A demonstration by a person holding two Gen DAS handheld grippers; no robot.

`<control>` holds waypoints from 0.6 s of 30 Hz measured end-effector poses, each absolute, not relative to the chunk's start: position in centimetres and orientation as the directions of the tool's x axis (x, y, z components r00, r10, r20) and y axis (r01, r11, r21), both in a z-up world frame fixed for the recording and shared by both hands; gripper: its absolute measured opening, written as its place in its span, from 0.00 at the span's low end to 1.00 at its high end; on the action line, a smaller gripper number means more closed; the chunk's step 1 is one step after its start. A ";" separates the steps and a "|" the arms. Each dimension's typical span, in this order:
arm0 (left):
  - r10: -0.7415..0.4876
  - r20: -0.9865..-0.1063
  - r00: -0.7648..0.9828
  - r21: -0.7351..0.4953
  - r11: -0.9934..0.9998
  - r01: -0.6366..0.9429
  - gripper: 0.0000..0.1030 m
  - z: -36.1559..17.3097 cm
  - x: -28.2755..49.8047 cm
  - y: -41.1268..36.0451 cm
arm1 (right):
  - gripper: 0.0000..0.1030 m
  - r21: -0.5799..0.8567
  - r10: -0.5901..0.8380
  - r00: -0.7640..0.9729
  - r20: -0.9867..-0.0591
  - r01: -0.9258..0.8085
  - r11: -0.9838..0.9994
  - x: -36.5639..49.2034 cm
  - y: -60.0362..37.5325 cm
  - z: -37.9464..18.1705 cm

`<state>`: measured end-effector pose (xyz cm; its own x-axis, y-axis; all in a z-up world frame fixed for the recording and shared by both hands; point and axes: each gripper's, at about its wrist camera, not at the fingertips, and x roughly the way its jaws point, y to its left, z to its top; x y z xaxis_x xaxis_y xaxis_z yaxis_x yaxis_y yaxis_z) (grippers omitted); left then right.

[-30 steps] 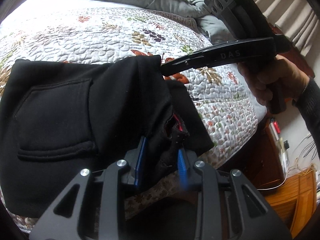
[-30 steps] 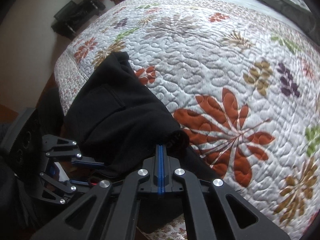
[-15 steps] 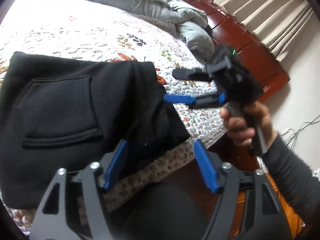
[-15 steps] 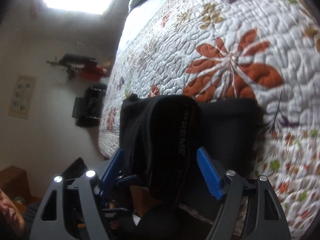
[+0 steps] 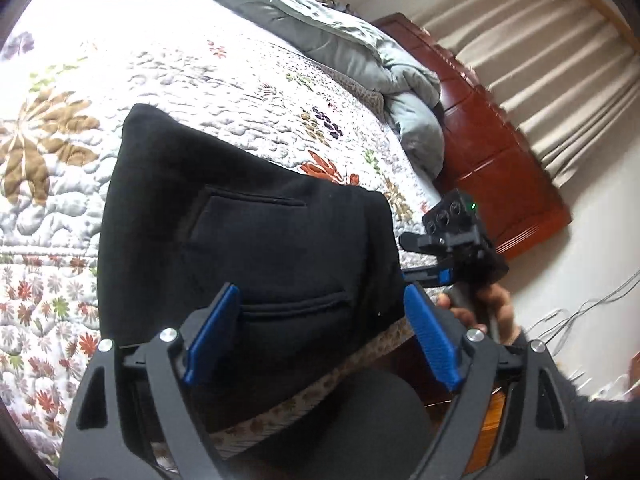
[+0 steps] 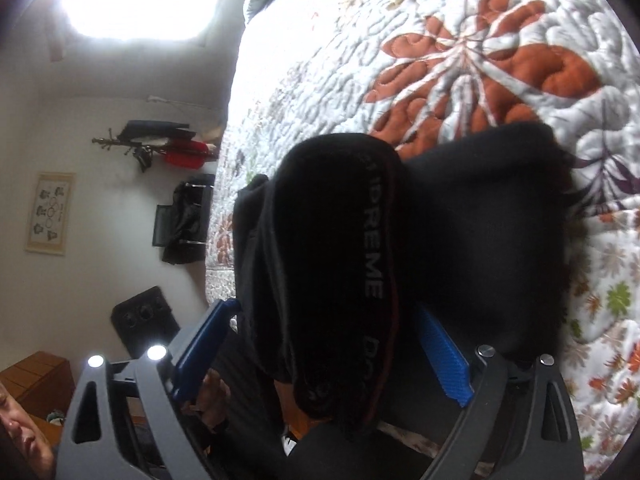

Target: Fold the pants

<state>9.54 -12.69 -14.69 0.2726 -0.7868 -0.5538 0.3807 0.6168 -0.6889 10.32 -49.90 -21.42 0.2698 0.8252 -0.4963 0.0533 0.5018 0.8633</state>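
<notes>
The black pants lie folded in a compact stack at the near edge of the bed, back pocket facing up. My left gripper is open, its blue pads wide apart just above the stack's near edge, holding nothing. My right gripper shows at the stack's right side, held in a hand. In the right wrist view the right gripper is open, its blue pads either side of the lettered waistband of the pants, not clamping it.
The floral quilt covers the bed; a grey duvet is bunched at the far end. A red-brown wooden bed frame and curtains stand at right. The bed edge is right below the stack. Bags stand against the wall.
Both grippers let go of the pants and opened wide. They pulled back a little from the folded stack, which now rests on the bed. The right gripper rolled sideways.
</notes>
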 end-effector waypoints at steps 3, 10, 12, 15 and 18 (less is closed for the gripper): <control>-0.811 -0.526 0.255 -0.725 0.585 0.365 0.81 -15.2 9.9 -12.0 | 0.89 0.875 0.832 0.286 -0.475 0.049 0.482 9.9 -49.9 -21.2; -0.810 -0.528 0.256 -0.729 0.587 0.354 0.81 -15.7 10.3 -11.5 | 0.47 0.853 0.816 0.260 -0.516 0.064 0.518 9.8 -49.6 -21.0; -0.807 -0.528 0.265 -0.724 0.590 0.358 0.81 -15.3 10.3 -11.3 | 0.47 0.841 0.804 0.253 -0.539 0.103 0.531 9.8 -49.5 -21.1; -0.805 -0.527 0.272 -0.719 0.593 0.363 0.81 -15.2 10.3 -10.8 | 0.55 0.826 0.795 0.223 -0.564 0.146 0.544 9.8 -49.2 -21.9; -0.802 -0.529 0.276 -0.718 0.597 0.358 0.81 -15.1 10.4 -10.4 | 0.56 0.836 0.802 0.237 -0.549 0.151 0.528 9.9 -49.0 -21.7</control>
<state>10.40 -10.40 -15.10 0.2755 -0.8024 -0.5294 0.3582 0.5968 -0.7180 9.86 -48.99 -21.74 0.2371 0.8016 -0.5488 0.1506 0.5278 0.8359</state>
